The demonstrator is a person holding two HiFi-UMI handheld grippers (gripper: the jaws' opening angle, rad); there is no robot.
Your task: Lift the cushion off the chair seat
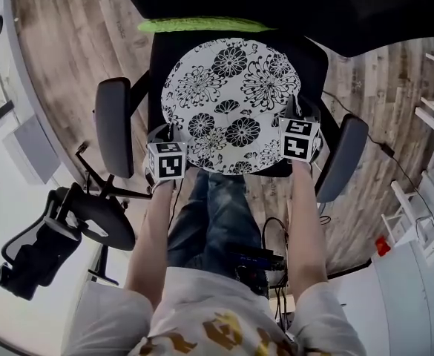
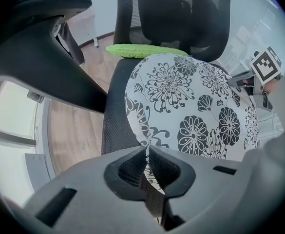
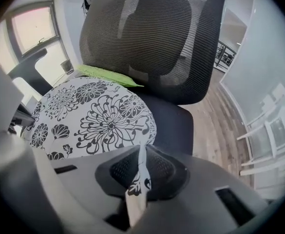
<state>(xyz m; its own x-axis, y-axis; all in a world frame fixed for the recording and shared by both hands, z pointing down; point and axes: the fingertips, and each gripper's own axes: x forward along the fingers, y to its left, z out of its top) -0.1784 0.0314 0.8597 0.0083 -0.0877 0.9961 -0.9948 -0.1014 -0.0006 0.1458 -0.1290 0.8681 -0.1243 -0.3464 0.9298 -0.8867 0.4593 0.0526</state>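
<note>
A round white cushion [image 1: 228,102] printed with black flowers lies on the seat [image 1: 314,59] of a black office chair. My left gripper [image 1: 164,135] is at the cushion's near left edge, pointing straight down. In the left gripper view its jaws [image 2: 147,152] are shut on a fold of the cushion [image 2: 196,101]. My right gripper [image 1: 295,113] is at the near right edge. Its jaws [image 3: 141,155] pinch a flap of the cushion [image 3: 93,116] edge too.
A flat green pad [image 1: 202,25] lies at the back of the seat under the mesh backrest [image 3: 152,38]. Armrests [image 1: 114,124] [image 1: 343,158] flank the seat, close outside each gripper. A second black chair [image 1: 53,236] stands at the lower left, white shelving [image 1: 433,110] at the right, cables [image 1: 276,236] on the wood floor.
</note>
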